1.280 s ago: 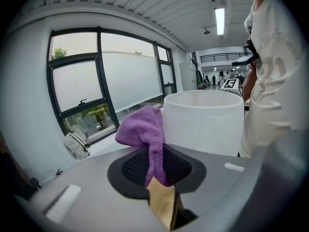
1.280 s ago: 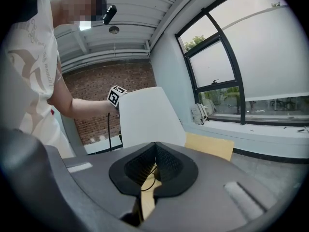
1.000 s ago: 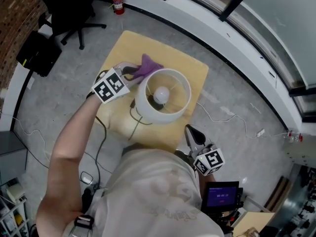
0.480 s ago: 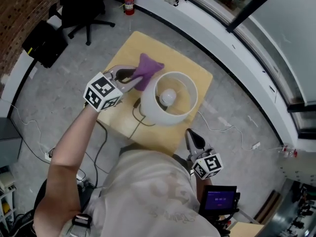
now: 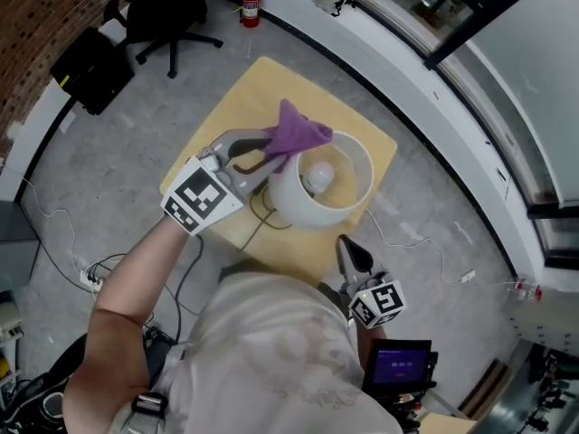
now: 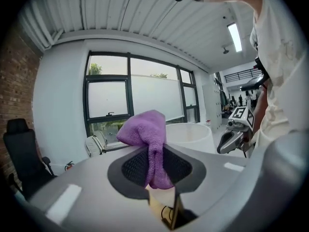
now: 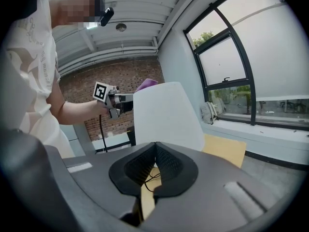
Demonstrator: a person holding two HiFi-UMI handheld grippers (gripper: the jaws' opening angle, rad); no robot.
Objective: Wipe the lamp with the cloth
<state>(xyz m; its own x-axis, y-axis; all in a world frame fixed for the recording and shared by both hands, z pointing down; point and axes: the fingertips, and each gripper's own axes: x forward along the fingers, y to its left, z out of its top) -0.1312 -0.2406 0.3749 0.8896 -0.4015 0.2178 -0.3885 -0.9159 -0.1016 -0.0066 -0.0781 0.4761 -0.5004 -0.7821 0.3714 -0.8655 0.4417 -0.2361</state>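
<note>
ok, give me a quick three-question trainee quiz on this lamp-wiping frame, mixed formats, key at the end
1. Multiple choice: what grips the purple cloth? A) left hand-held gripper B) right hand-held gripper C) neither.
2. True or false: in the head view, the bulb shows through the open top of the lamp shade.
3. Fill in: the jaws of the right hand-held gripper are ___, with nothing between them.
Key: 1 A; 2 true; 3 shut.
</note>
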